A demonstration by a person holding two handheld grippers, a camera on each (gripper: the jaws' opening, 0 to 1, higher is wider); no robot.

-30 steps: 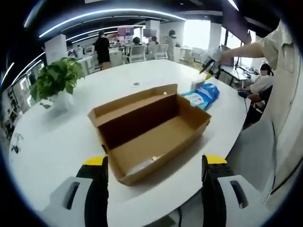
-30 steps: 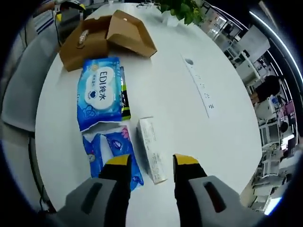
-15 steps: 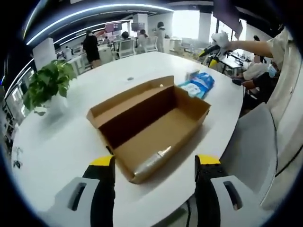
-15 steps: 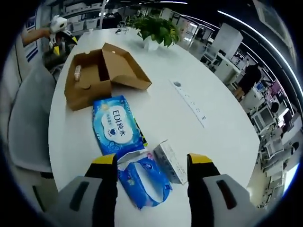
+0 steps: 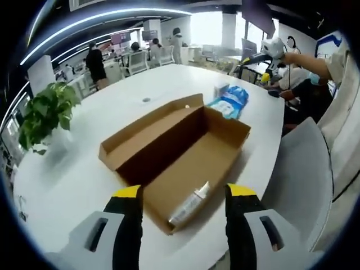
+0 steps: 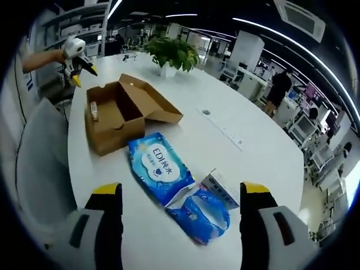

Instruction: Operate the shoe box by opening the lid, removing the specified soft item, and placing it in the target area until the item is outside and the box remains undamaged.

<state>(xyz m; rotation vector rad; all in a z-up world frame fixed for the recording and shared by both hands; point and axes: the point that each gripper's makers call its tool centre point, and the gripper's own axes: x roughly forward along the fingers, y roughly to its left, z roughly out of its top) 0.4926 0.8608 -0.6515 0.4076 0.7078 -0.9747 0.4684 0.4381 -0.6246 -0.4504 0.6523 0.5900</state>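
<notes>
The box (image 5: 180,154) lies open on the table (image 5: 79,163), long axis running away from the left gripper (image 5: 183,194) — jaws spread, empty. Right gripper (image 6: 183,191) also spread above the wipes pack (image 6: 160,174); the item in the box is hard to identify.

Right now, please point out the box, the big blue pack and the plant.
box (image 5: 194,163): left gripper view, on the bare inner floor.
big blue pack (image 6: 159,174): right gripper view, on the middle of its printed front.
plant (image 5: 42,112): left gripper view, on the green leaves.
</notes>
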